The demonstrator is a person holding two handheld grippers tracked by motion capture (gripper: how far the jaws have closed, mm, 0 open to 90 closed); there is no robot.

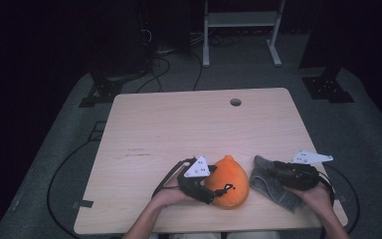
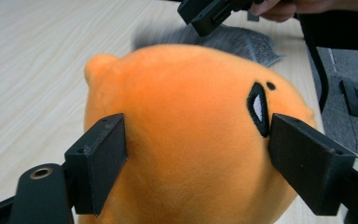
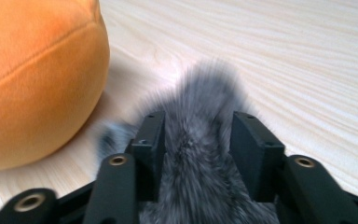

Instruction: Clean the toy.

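An orange plush toy [image 1: 231, 181] with a black stitched eye rests near the table's front edge. My left gripper [image 1: 215, 183] reaches it from the left; in the left gripper view its two jaws press on both sides of the plush [image 2: 191, 116]. A grey furry piece [image 1: 271, 186] lies just right of the plush. My right gripper [image 1: 277, 172] is over it. In the right gripper view the fur [image 3: 205, 93] runs between the parted jaws of that gripper [image 3: 198, 140], which stand loose around it. The orange plush [image 3: 32, 79] is close on the left there.
The wooden table [image 1: 179, 129] has a round hole [image 1: 236, 102] near its far edge. The right gripper [image 2: 205, 14] and the grey fur [image 2: 247, 39] sit beyond the plush in the left gripper view. A white stand [image 1: 241, 20] and cables are on the floor behind.
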